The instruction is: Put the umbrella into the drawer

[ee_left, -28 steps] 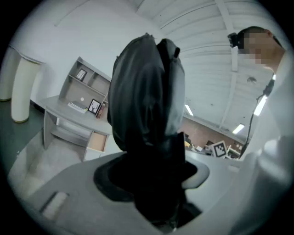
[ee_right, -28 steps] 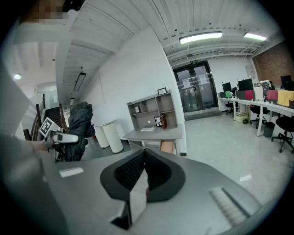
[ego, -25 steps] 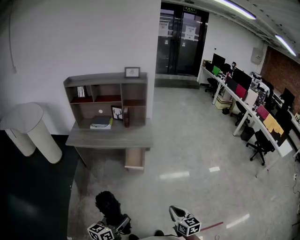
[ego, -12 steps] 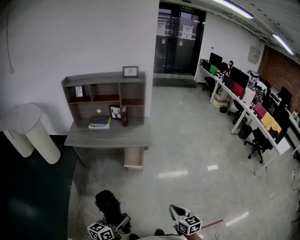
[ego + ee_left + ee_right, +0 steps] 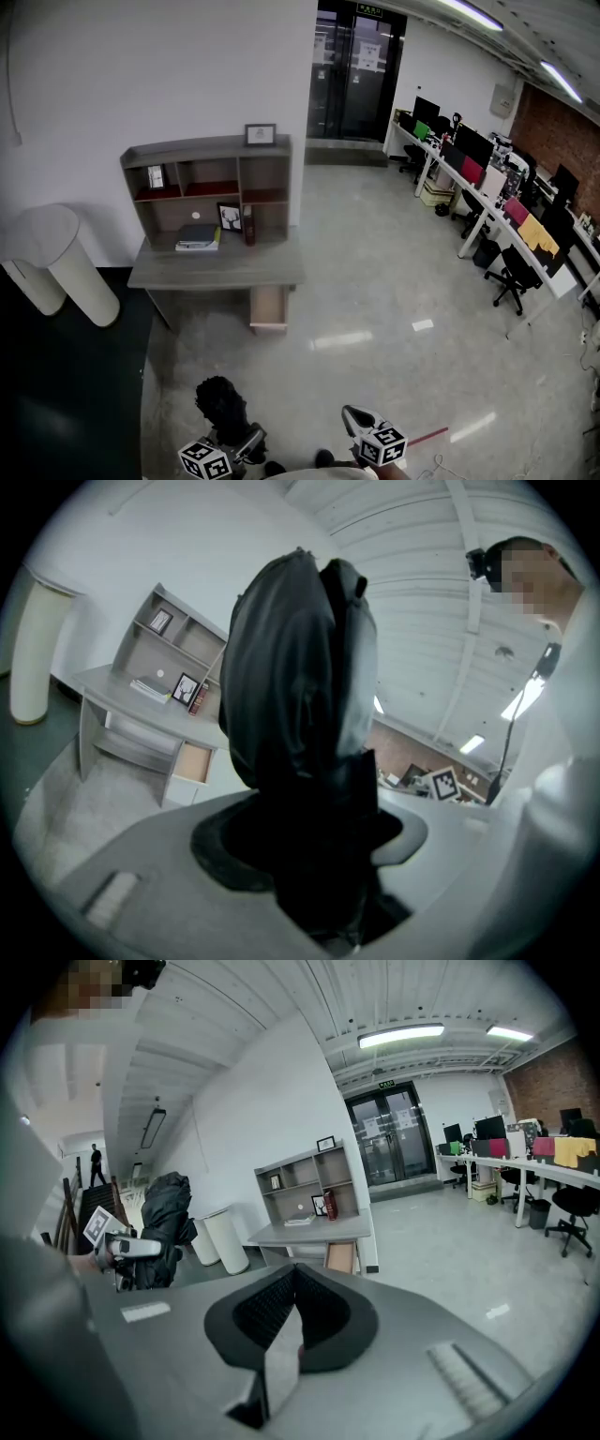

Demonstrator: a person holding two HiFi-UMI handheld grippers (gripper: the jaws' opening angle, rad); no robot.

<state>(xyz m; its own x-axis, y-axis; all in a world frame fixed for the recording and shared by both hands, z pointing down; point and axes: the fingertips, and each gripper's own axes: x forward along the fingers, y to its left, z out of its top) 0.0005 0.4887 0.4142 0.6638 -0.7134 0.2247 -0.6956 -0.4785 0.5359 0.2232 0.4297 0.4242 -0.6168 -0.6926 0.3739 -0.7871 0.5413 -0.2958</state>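
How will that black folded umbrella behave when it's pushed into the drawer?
The umbrella shows loose, wrinkled, bulging fabric, so it probably feels squashy outside. It stands upright above where it's held, suggesting a stiff core that won't flop.

L gripper (image 5: 240,440): grey body, blk pads | R gripper (image 5: 353,418): same | cubes (image 5: 380,446): b/w sq markers | top (image 5: 562,761): white

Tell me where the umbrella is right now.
The folded black umbrella is clamped in the left gripper, at the head view's bottom left, well short of the desk and its open drawer.
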